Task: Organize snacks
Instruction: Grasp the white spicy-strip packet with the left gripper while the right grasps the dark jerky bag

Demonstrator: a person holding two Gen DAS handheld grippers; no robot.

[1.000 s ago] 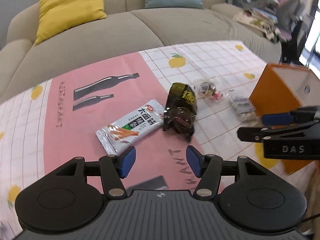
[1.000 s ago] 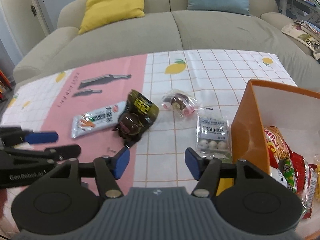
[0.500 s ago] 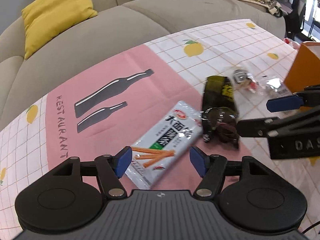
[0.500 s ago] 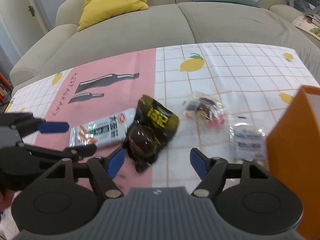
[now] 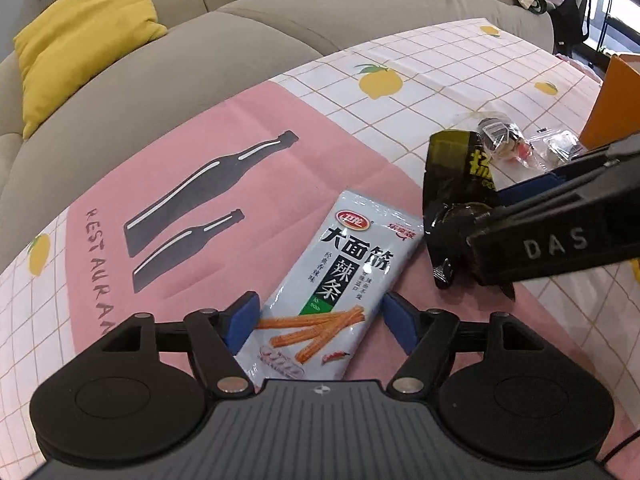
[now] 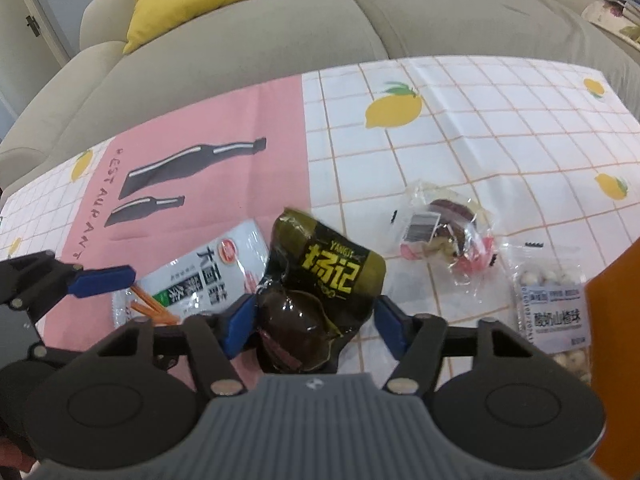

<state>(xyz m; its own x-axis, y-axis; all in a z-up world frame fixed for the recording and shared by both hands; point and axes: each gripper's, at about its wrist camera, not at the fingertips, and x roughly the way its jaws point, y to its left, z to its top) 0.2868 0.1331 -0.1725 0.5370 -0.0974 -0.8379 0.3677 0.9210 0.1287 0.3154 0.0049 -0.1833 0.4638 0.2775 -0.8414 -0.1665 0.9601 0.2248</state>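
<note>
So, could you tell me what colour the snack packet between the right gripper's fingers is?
The packet is dark olive-black with yellow lettering, clearest in the right wrist view.

Orange box (image 6: 616, 320) cut by edge; dark snack pack (image 5: 452, 200) partly hidden.

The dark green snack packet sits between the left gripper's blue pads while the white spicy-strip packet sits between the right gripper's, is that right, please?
Not quite: the two are swapped. The left wrist view shows the white spicy-strip packet between the left gripper's pads, and the right wrist view shows the dark green snack packet between the right gripper's.
</note>
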